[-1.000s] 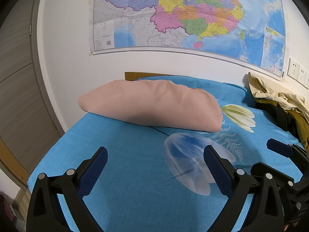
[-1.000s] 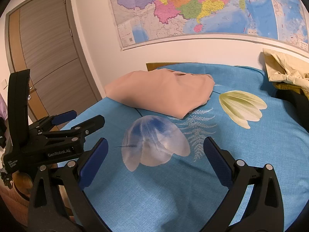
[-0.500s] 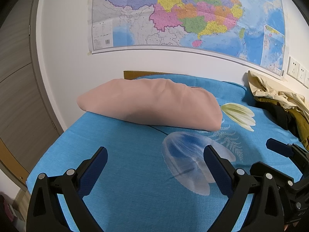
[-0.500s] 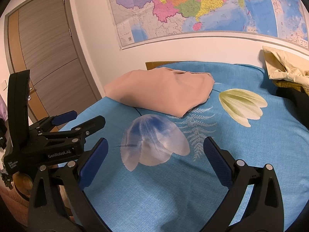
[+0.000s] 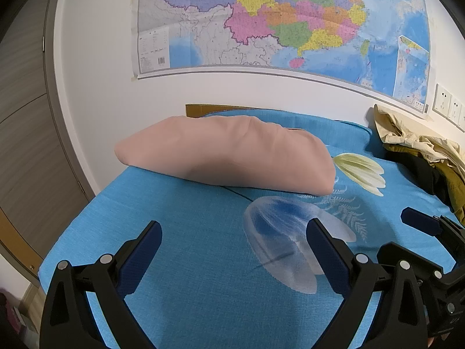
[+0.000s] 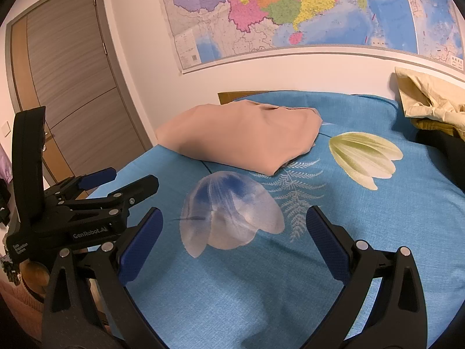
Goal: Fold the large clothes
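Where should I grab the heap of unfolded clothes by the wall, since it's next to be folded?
Judging from the views, take the cream garment lying on top of the heap, at its loose raised edge nearest the bedspread. Come in from the open bed side with the right tool, which is open and nearer. The dark clothes beneath are pinned under it.

folded pink garment (image 5: 229, 152) on bedspread (image 5: 189, 218)
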